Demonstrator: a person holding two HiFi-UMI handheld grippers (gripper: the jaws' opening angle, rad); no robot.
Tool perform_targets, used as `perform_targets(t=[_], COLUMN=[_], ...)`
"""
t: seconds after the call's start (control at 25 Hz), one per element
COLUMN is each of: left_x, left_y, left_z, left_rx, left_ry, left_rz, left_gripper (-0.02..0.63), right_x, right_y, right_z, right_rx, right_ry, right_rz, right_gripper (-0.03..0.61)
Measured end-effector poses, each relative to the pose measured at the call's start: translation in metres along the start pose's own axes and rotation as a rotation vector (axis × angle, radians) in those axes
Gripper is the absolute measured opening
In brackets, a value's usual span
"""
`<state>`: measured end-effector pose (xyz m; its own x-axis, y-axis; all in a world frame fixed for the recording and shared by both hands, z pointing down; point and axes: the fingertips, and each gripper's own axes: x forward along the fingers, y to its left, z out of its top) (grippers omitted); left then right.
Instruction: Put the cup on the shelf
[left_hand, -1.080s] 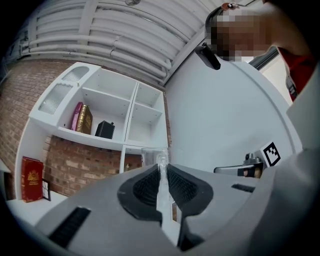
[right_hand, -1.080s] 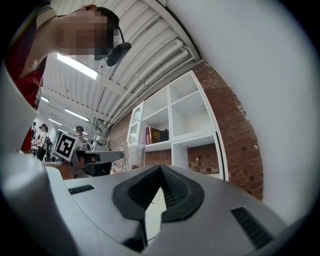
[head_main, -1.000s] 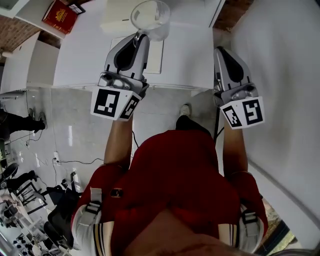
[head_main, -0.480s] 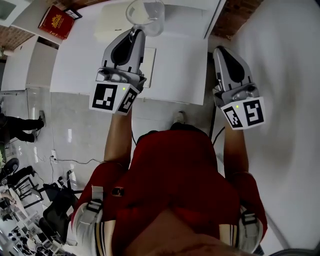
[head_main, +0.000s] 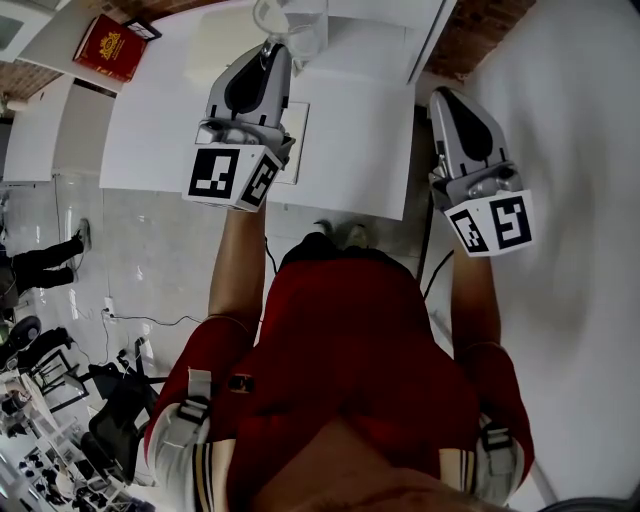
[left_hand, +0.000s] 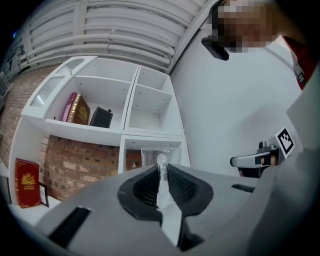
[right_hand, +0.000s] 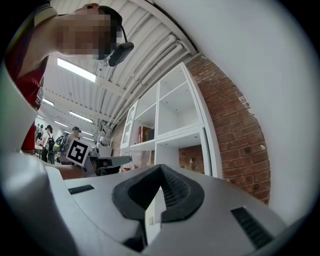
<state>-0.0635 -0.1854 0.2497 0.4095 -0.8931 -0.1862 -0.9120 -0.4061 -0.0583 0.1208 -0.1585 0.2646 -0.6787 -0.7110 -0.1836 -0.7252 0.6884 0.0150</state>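
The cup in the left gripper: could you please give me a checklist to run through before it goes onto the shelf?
1. Grip: ok. The left gripper has its fingers shut on the clear cup.
2. Cup upright: ok, as far as the left gripper view shows.
3. Aim: ok. The cup faces the shelf, in line with its lower compartment.
4. Compartment floor free: cannot tell. The gripper and cup hide it.
5. Books: ok. They stand in the upper left compartment, off the path.
6. Right gripper: ok. It is shut, holds nothing and is off to the right side.
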Motion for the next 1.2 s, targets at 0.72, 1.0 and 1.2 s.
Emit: perform_targets(t=[0.72, 1.0, 1.2], left_x=[0.073, 0.097, 0.115], left_y=[0.055, 0.068, 0.077], left_z=[-0.019, -0.036, -0.047], left_rx=[-0.016, -0.022, -0.025], left_ry=[0.009, 0.027, 0.042], left_rz=[-0.013, 0.008, 0.022], left_gripper=[0.035, 0.035, 0.035], right_x=[0.051, 0.066, 0.077], right_y=[-0.021, -0.034, -0.043], right_z=[0.002, -0.006, -0.011], right_rx=[-0.020, -0.016, -0.011], right_ry=[0.005, 0.012, 0.020], right_rz=[-0.083, -0.090, -0.088], right_gripper=[-0.003, -0.003, -0.003])
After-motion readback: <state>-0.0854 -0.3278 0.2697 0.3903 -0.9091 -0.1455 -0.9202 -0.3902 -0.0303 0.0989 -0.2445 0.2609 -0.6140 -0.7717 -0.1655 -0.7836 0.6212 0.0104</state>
